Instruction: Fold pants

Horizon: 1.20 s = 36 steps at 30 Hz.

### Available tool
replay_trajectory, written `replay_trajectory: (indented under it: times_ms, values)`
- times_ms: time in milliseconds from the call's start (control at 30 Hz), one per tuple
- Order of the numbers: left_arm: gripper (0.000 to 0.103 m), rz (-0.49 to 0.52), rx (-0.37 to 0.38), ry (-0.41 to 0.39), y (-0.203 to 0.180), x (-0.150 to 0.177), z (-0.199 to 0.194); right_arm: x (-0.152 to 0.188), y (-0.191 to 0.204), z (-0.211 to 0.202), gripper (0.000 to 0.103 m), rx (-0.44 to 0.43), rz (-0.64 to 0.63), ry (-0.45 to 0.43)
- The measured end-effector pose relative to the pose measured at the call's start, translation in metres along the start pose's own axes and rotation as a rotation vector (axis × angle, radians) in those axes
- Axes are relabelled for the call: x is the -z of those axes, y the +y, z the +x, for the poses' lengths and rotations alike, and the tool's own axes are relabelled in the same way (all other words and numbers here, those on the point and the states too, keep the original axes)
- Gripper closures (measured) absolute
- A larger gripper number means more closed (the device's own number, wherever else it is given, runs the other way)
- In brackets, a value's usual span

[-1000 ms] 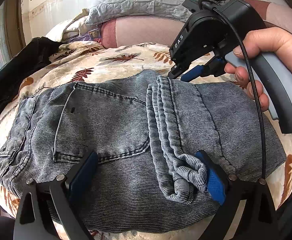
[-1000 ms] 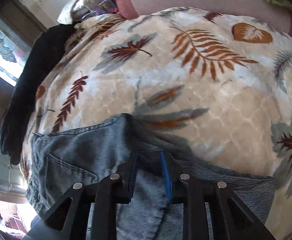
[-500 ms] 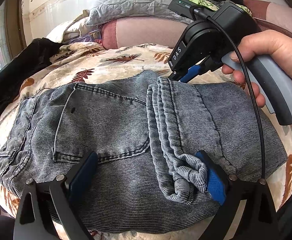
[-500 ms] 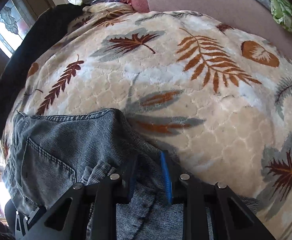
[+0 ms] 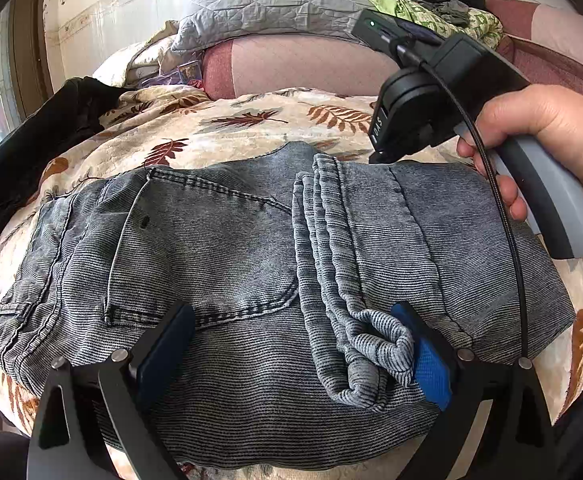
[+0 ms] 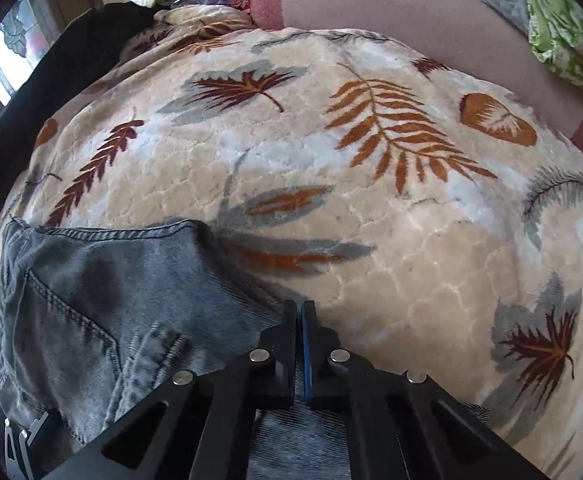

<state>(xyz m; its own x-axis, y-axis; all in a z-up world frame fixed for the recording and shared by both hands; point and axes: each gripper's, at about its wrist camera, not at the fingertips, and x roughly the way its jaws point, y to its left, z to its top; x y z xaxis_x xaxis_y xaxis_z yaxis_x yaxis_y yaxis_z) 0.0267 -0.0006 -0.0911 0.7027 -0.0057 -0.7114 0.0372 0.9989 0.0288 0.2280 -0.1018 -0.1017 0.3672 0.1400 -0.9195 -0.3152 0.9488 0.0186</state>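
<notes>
Grey-blue jeans (image 5: 227,248) lie folded on a leaf-patterned blanket (image 5: 231,132), back pocket up, with a bunched leg cuff (image 5: 363,344) lying across them. My left gripper (image 5: 295,344) is open low over the near edge, its blue right pad (image 5: 431,364) beside the cuff. My right gripper (image 6: 300,320) is shut with nothing between its jaws, above the far edge of the jeans (image 6: 103,300). In the left wrist view it (image 5: 383,156) is held by a hand at the upper right.
A dark garment (image 5: 23,152) lies along the blanket's left side. A pink bolster (image 5: 291,64), a grey quilt (image 5: 267,4) and a green cloth (image 5: 423,4) pile up behind. A window (image 6: 7,48) is at the far left.
My right gripper has closed its jaws and lifted up and back from the far edge of the jeans. My left gripper and the jeans have not moved.
</notes>
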Motion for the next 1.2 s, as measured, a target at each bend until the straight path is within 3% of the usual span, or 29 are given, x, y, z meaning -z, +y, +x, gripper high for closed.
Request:
replay_trajectory:
  times_ms: [67, 200, 300, 367, 400, 467, 667, 700, 733, 767, 800, 867, 1000, 1133, 1200]
  values:
    - [0.005, 0.000, 0.002, 0.000, 0.001, 0.000, 0.000, 0.003, -0.012, 0.002, 0.101, -0.067, 0.062, -0.002]
    - [0.005, -0.001, 0.000, -0.003, 0.001, 0.001, 0.000, 0.006, -0.023, -0.032, 0.100, -0.080, 0.123, -0.116]
    - [0.005, -0.003, -0.001, -0.004, 0.001, 0.001, 0.000, 0.013, -0.013, -0.061, 0.087, -0.184, 0.128, -0.165]
    - [0.005, -0.002, -0.001, -0.005, 0.000, 0.001, 0.000, 0.021, -0.006, -0.057, 0.074, -0.266, 0.135, -0.114]
    - [0.005, -0.002, -0.001, -0.005, 0.000, 0.001, 0.000, 0.024, -0.003, -0.046, 0.065, -0.264, 0.133, -0.068]
    - [0.005, -0.003, -0.001, -0.005, 0.000, 0.001, 0.000, 0.031, -0.007, -0.013, 0.063, -0.195, 0.139, 0.013]
    - [0.005, -0.005, 0.002, -0.018, 0.001, 0.004, -0.002, 0.037, -0.018, -0.047, 0.063, -0.244, 0.217, -0.140]
    - [0.005, -0.007, 0.003, -0.017, 0.001, 0.004, -0.002, 0.042, -0.019, -0.051, 0.057, -0.264, 0.223, -0.153]
    - [0.005, -0.010, 0.004, -0.015, 0.001, 0.003, -0.002, 0.046, -0.020, -0.045, 0.040, -0.260, 0.230, -0.134]
    - [0.005, -0.013, 0.004, -0.013, 0.001, 0.003, -0.002, 0.051, -0.021, -0.033, 0.035, -0.234, 0.226, -0.082]
    - [0.005, -0.015, 0.003, -0.011, 0.001, 0.003, -0.002, 0.055, -0.022, -0.026, 0.035, -0.225, 0.212, -0.066]
    - [0.005, -0.017, 0.004, -0.013, 0.001, 0.003, -0.003, 0.060, -0.019, -0.041, 0.035, -0.201, 0.190, -0.120]
    - [0.005, -0.032, 0.020, -0.009, 0.005, 0.001, -0.006, 0.073, -0.019, -0.088, 0.035, -0.152, 0.184, -0.273]
    - [0.005, -0.067, 0.048, -0.058, 0.009, -0.001, -0.022, 0.085, -0.027, -0.105, 0.031, -0.068, 0.178, -0.257]
    - [0.005, -0.071, 0.042, -0.097, 0.013, -0.003, -0.037, 0.095, -0.030, -0.119, 0.031, -0.090, 0.191, -0.299]
